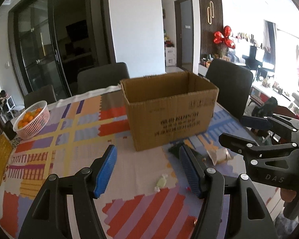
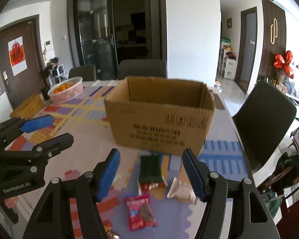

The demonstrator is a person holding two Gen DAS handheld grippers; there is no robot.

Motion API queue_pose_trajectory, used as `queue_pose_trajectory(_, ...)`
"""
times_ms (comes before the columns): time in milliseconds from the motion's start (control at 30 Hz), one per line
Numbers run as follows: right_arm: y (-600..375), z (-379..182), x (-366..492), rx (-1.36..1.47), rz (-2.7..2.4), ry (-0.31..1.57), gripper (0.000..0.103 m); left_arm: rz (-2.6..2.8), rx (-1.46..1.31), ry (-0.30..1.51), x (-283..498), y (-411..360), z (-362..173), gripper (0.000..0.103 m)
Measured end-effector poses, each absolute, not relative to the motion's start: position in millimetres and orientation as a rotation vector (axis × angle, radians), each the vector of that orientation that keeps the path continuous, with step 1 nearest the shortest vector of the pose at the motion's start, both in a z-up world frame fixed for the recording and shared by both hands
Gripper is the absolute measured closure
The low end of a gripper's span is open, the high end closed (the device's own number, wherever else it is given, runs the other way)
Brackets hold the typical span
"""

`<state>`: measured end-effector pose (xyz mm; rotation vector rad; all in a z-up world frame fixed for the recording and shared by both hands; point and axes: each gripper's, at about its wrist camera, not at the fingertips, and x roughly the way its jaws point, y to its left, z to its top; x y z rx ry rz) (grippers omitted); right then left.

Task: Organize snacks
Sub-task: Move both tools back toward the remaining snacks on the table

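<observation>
Through the left wrist camera, my left gripper hangs with jaws apart and empty above a pale wrapped candy on the patterned counter. An open, apparently empty cardboard box stands behind; a basket of oranges sits far left.

Through the right wrist camera, my right gripper is likewise parted and empty over a green packet, a red packet and a pale packet, all lying just before the box.
</observation>
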<state>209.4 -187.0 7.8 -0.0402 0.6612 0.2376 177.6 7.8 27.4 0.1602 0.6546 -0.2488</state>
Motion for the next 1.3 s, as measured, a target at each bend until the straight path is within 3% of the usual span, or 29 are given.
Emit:
queue_pose_trajectory(667, -177, -60, 182, -0.068, 0.296, 0.873, 0.037, -0.294, 0.151, 0.832, 153, 8, -37, 0.039)
queue_pose_trajectory(1167, -168, -109, 203, -0.063, 0.291, 1.006, 0.037, -0.326, 0.177, 0.920, 186, 12, -80, 0.040)
queue_pose_trajectory(1300, -167, -118, 210, -0.057, 0.285, 1.028, 0.037, -0.350, 0.184, 0.935, 199, 9, -88, 0.044)
